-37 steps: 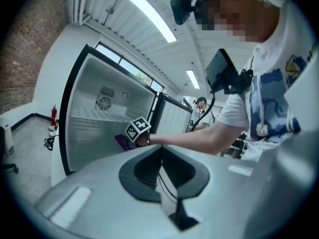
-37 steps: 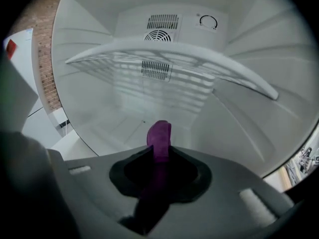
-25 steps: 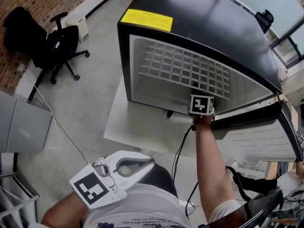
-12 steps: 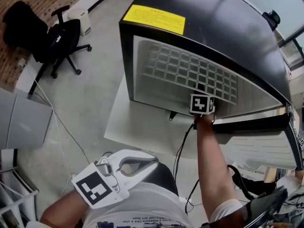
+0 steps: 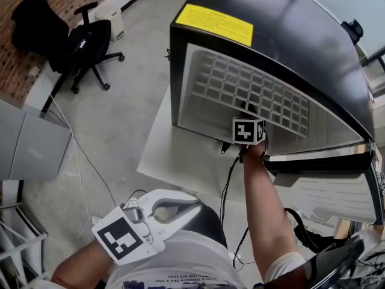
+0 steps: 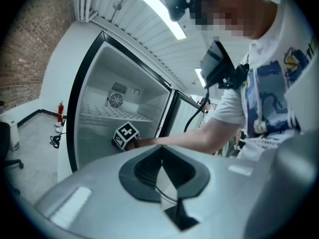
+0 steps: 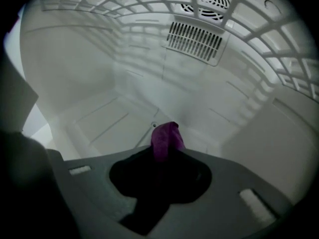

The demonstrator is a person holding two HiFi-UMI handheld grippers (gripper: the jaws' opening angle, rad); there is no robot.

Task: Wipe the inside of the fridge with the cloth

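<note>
fridge (image 5: pixel 289 35) is seen open. right arm (image 5: pixel 258 197) is stretched straight out, with the right hand-held gripper (image 7: pixel 160 159) placed inside under the wire shelf (image 5: pixel 246 89). left hand-held gripper (image 6: pixel 160 151) is held low by the torso, jaws together, nothing between. purple cloth (image 7: pixel 165 136) is pinched in the right jaws, long axis along them, tip pointed toward the fridge's rear floor.

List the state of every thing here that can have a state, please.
fridge: open
fridge door: swung wide open
cloth: pinched, its end sticking out past the gripper tips, inside the fridge
right gripper: shut on the cloth, inside the fridge
left gripper: shut, empty, outside the fridge
</note>
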